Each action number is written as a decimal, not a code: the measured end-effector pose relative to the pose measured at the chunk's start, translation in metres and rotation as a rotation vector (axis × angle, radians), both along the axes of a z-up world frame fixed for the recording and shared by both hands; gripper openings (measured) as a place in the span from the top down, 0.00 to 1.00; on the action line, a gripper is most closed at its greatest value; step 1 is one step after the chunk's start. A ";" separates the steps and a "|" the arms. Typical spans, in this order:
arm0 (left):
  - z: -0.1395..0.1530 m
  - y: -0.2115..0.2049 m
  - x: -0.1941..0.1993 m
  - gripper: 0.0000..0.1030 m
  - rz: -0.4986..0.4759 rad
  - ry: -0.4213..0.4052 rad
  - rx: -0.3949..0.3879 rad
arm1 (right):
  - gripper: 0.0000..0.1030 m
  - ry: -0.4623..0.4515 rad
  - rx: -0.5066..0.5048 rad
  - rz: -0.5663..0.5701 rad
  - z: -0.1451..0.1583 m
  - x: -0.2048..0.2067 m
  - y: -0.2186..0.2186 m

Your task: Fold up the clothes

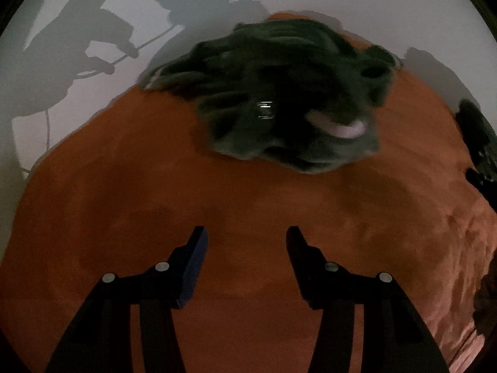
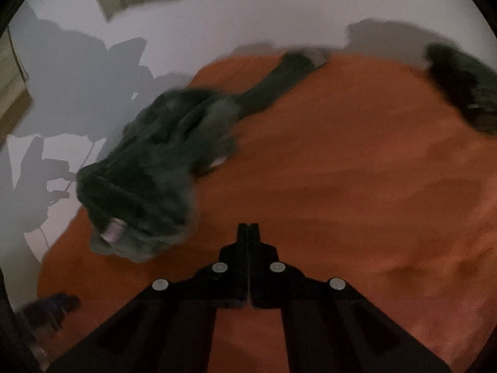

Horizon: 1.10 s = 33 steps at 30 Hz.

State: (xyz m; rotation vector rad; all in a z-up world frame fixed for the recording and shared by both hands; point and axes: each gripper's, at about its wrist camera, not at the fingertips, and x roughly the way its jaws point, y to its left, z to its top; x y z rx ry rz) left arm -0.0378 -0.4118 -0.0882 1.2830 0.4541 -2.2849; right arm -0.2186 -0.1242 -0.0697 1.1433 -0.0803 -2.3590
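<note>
A dark green garment [image 1: 279,93] lies crumpled on an orange bed cover [image 1: 124,186], blurred, with a pale label [image 1: 341,129] showing near its front edge. My left gripper [image 1: 245,233] hovers over bare cover just short of it, open, with nothing between its fingers. In the right wrist view the same garment [image 2: 161,161] lies to the left, one sleeve or leg stretching toward the far edge. My right gripper [image 2: 248,227] is over the cover beside the garment, jaws pressed together with nothing in them.
A second dark garment [image 2: 466,87] lies at the cover's far right edge, also seen as a dark garment [image 1: 478,143] in the left wrist view. A white wall [image 2: 248,15] with shadows stands behind. A small dark object [image 2: 52,307] sits at the lower left.
</note>
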 end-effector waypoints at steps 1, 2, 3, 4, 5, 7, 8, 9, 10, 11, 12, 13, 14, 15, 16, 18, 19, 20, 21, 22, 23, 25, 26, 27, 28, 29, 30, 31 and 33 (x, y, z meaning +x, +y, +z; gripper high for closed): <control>0.002 0.008 -0.002 0.47 -0.015 0.010 -0.025 | 1.00 -0.025 -0.010 0.013 0.000 -0.001 0.012; 0.004 0.016 -0.005 0.47 -0.028 0.019 -0.046 | 1.00 -0.051 -0.022 0.029 0.000 -0.002 0.022; 0.002 0.017 -0.006 0.47 -0.030 0.012 -0.030 | 1.00 -0.077 -0.034 0.045 0.001 -0.004 0.032; 0.000 0.018 -0.007 0.47 -0.032 0.004 -0.013 | 1.00 -0.104 -0.045 0.061 0.001 -0.005 0.041; -0.001 0.019 -0.008 0.47 -0.034 -0.003 0.003 | 0.98 -0.126 -0.054 0.085 0.001 -0.007 0.041; -0.005 0.021 -0.010 0.47 -0.038 -0.017 0.032 | 0.93 -0.155 -0.072 0.133 -0.001 -0.006 0.018; -0.003 0.020 -0.010 0.47 -0.042 -0.022 0.013 | 0.76 -0.169 -0.082 0.157 -0.003 -0.004 0.005; -0.002 0.018 -0.009 0.46 -0.046 -0.027 -0.005 | 0.40 -0.183 -0.091 0.181 -0.004 -0.003 -0.007; 0.000 0.014 -0.005 0.43 -0.038 -0.022 -0.011 | 0.23 -0.182 -0.108 0.203 -0.005 -0.003 -0.025; 0.001 0.011 -0.001 0.38 -0.030 -0.018 -0.017 | 0.06 -0.178 -0.126 0.224 -0.007 -0.002 -0.044; 0.002 0.007 0.003 0.37 -0.022 -0.012 -0.020 | 0.05 -0.171 -0.157 0.258 -0.007 -0.002 -0.065; 0.001 0.000 0.008 0.36 -0.010 0.002 0.007 | 0.05 -0.166 -0.156 0.291 -0.007 -0.002 -0.091; 0.000 -0.007 0.012 0.36 0.003 0.016 0.034 | 0.05 -0.161 -0.147 0.324 -0.008 -0.003 -0.118; -0.001 -0.013 0.017 0.36 0.015 0.030 0.060 | 0.05 -0.159 -0.118 0.368 -0.011 -0.002 -0.147; -0.002 -0.020 0.021 0.35 0.027 0.043 0.087 | 0.05 -0.149 -0.085 0.417 -0.015 0.000 -0.175; -0.008 -0.030 0.026 0.35 0.047 0.048 0.125 | 0.05 -0.119 -0.021 0.492 -0.021 0.003 -0.220; -0.012 -0.034 0.026 0.35 0.055 0.041 0.138 | 0.05 -0.087 0.032 0.506 -0.023 0.004 -0.238; -0.016 -0.037 0.026 0.35 0.063 0.034 0.151 | 0.05 -0.052 0.090 0.519 -0.026 0.005 -0.257; -0.019 -0.041 0.026 0.35 0.071 0.028 0.162 | 0.06 -0.058 0.113 0.490 -0.028 0.001 -0.261; -0.020 -0.043 0.028 0.35 0.076 0.032 0.164 | 0.11 -0.072 0.129 0.452 -0.030 -0.004 -0.262; -0.021 -0.043 0.028 0.35 0.078 0.033 0.164 | 0.49 -0.087 0.145 0.414 -0.033 -0.010 -0.264; -0.023 -0.044 0.029 0.35 0.082 0.035 0.166 | 0.82 -0.116 0.177 0.338 -0.037 -0.021 -0.266; -0.023 -0.042 0.029 0.35 0.080 0.038 0.171 | 0.83 -0.154 0.088 0.279 -0.034 -0.027 -0.242; -0.022 -0.041 0.029 0.35 0.077 0.041 0.176 | 0.84 -0.159 0.051 0.248 -0.030 -0.030 -0.221; -0.022 -0.039 0.028 0.35 0.072 0.042 0.180 | 0.84 -0.124 0.037 0.221 -0.023 -0.028 -0.194; -0.021 -0.037 0.027 0.35 0.068 0.044 0.183 | 0.85 -0.082 0.024 0.194 -0.016 -0.025 -0.165; -0.019 -0.033 0.025 0.35 0.063 0.045 0.180 | 0.85 -0.053 0.009 0.176 -0.011 -0.022 -0.139; -0.017 -0.029 0.023 0.35 0.058 0.047 0.178 | 0.86 -0.036 -0.005 0.144 -0.005 -0.018 -0.107; -0.009 -0.017 0.014 0.35 0.044 0.050 0.170 | 0.86 -0.006 -0.034 0.074 0.009 -0.010 -0.039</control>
